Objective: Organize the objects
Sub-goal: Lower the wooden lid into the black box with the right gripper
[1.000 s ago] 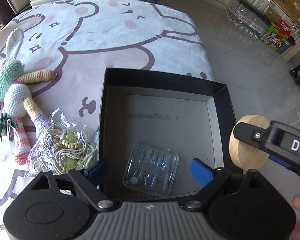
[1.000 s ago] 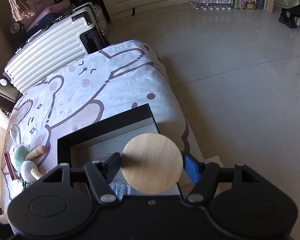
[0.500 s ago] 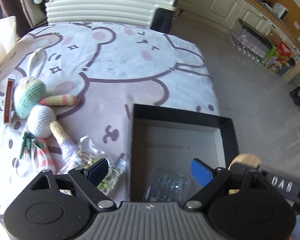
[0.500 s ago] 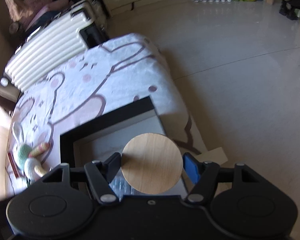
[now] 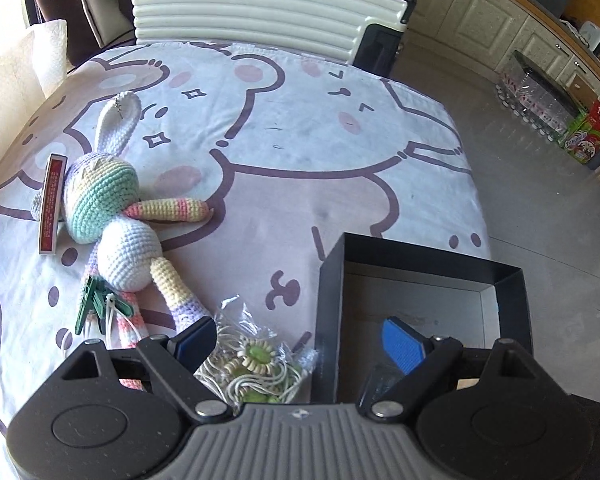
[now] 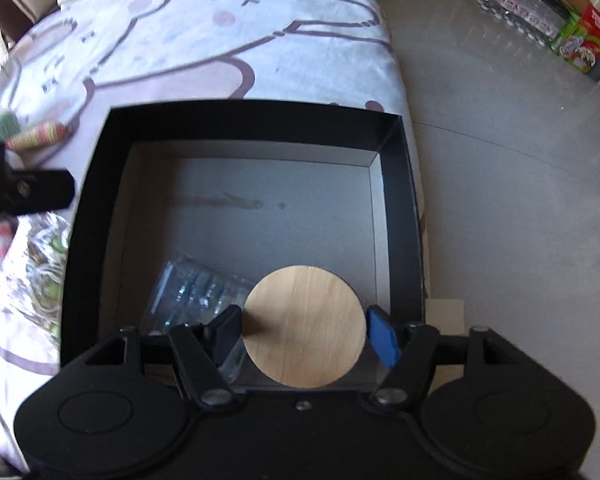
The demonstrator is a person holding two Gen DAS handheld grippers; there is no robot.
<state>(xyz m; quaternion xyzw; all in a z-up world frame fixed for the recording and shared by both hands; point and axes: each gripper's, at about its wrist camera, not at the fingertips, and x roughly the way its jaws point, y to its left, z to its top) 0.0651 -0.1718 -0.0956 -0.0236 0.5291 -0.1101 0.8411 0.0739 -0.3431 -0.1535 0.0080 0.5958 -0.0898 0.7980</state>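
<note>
Left wrist view, my left gripper: fingers wide apart and empty, pointing down over the left wall of the black box.
Left wrist view, bag: a clear plastic bag of cord and pale green flower beads lies on the bed just left of the box, between my fingers.
Left wrist view, toy: a crocheted rabbit lies further left of the box, a green clip by its leg, a red label beside its head.
Left wrist view, far side: a ribbed white suitcase stands beyond the bed.
Right wrist view, my right gripper: fingers clamped on the edges of a round wooden disc.
Right wrist view, disc: held over the box's near right corner.
Right wrist view, box contents: a clear plastic case lies on the box floor, just left of the disc.
</note>
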